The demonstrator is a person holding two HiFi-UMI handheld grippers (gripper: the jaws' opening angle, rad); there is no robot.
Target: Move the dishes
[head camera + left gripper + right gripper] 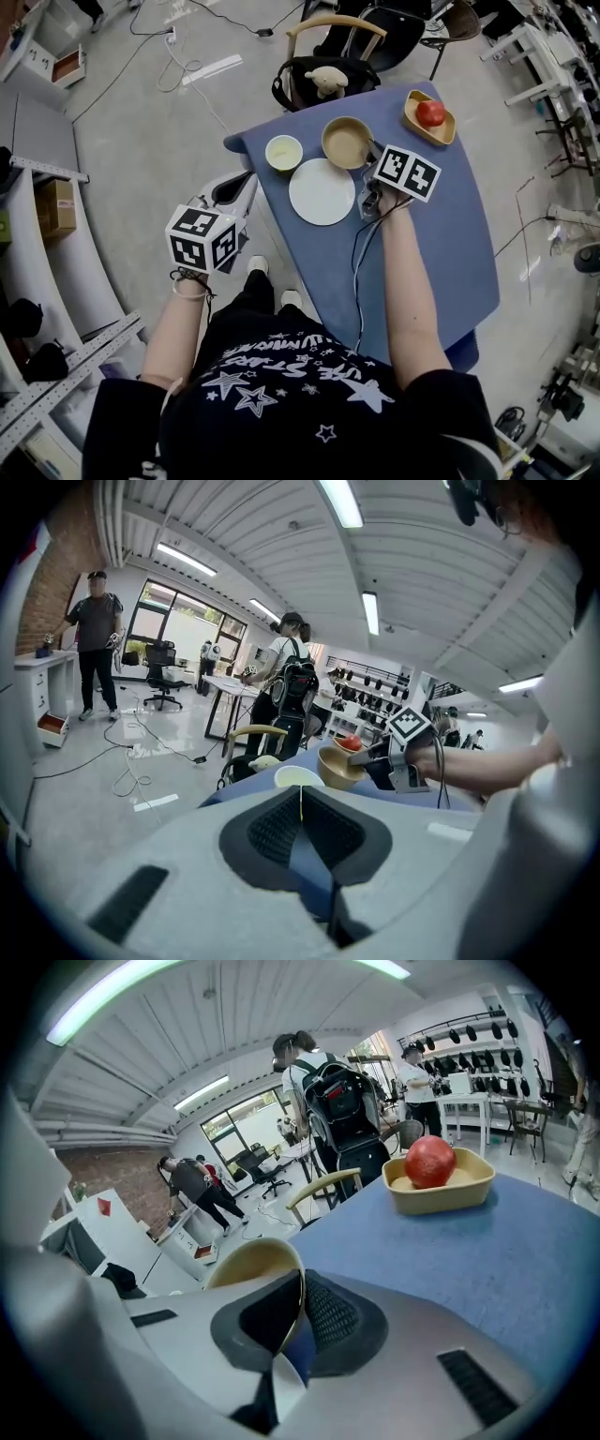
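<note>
On the blue table my right gripper is shut on the near rim of a tan bowl. That rim stands pinched between the pads in the right gripper view. In the left gripper view the tan bowl hangs tilted above the table. A small white bowl and a white plate lie left of it. A yellow dish with a red apple sits at the far right corner. My left gripper hovers off the table's left edge, shut on nothing.
A wooden chair with a black bag and a plush toy stands at the table's far end. Cables trail over the floor. Metal shelving runs along the left. People stand among desks in the background.
</note>
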